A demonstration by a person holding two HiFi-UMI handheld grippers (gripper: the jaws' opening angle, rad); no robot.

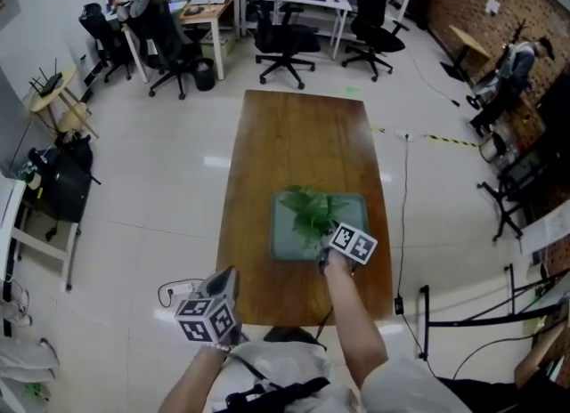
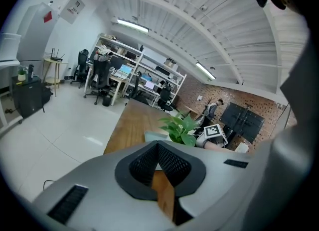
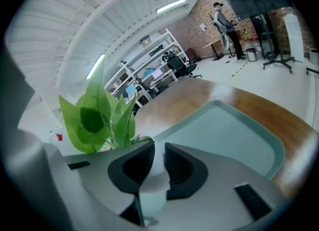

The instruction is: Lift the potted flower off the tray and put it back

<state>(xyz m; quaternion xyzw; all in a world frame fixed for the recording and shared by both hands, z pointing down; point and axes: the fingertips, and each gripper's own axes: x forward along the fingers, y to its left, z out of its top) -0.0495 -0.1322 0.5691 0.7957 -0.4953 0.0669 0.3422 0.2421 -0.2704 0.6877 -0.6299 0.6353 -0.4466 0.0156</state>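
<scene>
**A:** Where does it stand?

**B:** On the long wooden table (image 1: 303, 135) lies a pale green tray (image 1: 283, 240). The potted flower (image 1: 310, 211) is over the tray's near right part. Whether its base rests there I cannot tell.

**A:** How will it handle?

**B:** Light, I judge, but top-heavy: soft leaves (image 3: 94, 115) above a stiff, smooth white pot (image 3: 152, 195). Take it by the pot wall, never the foliage.

**A:** The grippers?

**B:** The right gripper (image 3: 159, 158) is clamped on that pot wall. The left gripper (image 2: 158, 148) hangs by the table's near corner, tips together, holding nothing.
</scene>
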